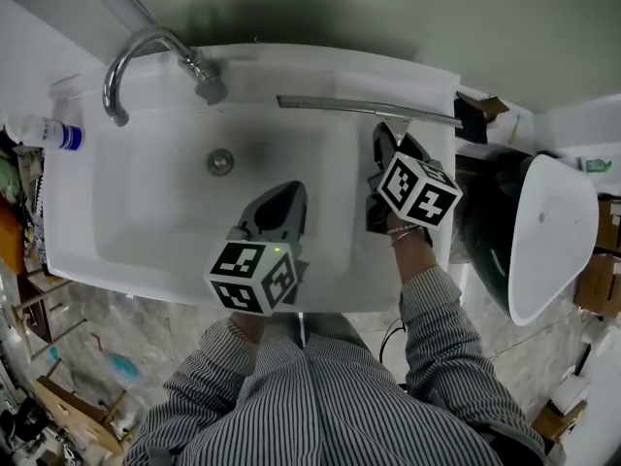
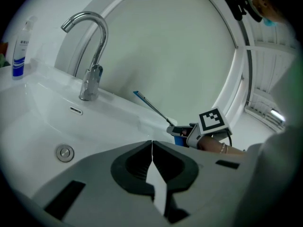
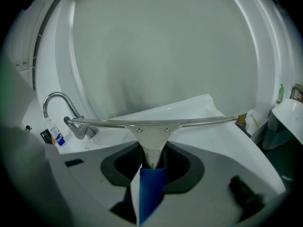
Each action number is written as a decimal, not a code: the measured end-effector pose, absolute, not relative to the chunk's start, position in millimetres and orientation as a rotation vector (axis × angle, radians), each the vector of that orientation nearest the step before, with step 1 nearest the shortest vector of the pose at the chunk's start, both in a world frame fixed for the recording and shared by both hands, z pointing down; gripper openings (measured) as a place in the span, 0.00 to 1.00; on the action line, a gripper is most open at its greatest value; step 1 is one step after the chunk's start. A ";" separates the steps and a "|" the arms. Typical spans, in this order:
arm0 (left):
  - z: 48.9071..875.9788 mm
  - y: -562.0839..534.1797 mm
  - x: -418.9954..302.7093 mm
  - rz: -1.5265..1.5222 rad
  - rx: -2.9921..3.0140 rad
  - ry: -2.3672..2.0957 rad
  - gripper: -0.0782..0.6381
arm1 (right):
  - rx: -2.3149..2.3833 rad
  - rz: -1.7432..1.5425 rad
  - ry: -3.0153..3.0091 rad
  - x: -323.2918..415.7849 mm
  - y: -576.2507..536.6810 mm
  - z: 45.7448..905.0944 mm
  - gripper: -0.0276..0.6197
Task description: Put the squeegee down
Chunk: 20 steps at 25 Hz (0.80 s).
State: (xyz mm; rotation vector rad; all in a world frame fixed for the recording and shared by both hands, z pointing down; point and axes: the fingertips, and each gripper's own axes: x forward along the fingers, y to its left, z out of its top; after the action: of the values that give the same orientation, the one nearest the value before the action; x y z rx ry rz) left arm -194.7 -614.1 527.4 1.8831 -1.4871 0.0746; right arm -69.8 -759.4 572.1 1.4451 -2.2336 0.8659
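The squeegee (image 1: 369, 110) has a long metal blade and a blue handle (image 3: 151, 188). My right gripper (image 1: 386, 149) is shut on that handle, and the blade (image 3: 151, 123) stretches crosswise just past the jaws. In the head view the blade runs along the back right rim of the white sink (image 1: 97, 231). My left gripper (image 1: 279, 202) hovers over the basin with its jaws shut and nothing in them (image 2: 152, 144). In the left gripper view the squeegee (image 2: 151, 105) rises from the right gripper (image 2: 182, 131) at the sink's far side.
A chrome faucet (image 1: 146, 61) curves over the back left of the basin, with the drain (image 1: 220, 161) below it. A white spray bottle (image 1: 44, 132) lies on the left ledge. A white oval lid (image 1: 548, 236) and dark bin stand to the sink's right.
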 end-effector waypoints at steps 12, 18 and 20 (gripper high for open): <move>541.9 -621.5 -198.4 0.077 1.853 -1.457 0.13 | 1.464 0.832 -2.151 -65.4 -788.5 589.2 0.24; 542.1 -624.1 -192.4 0.082 1.870 -1.429 0.13 | 1.425 0.850 -2.110 -70.1 -791.3 597.5 0.25; 542.5 -622.9 -190.4 0.086 1.871 -1.422 0.13 | 1.424 0.846 -2.084 -70.0 -791.7 599.9 0.25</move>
State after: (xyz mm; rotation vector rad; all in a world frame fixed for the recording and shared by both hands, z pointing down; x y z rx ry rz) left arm -190.4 -622.9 542.5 1.8710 -1.4220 0.0863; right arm -70.0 -791.7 599.9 1.4242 -2.0842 0.8457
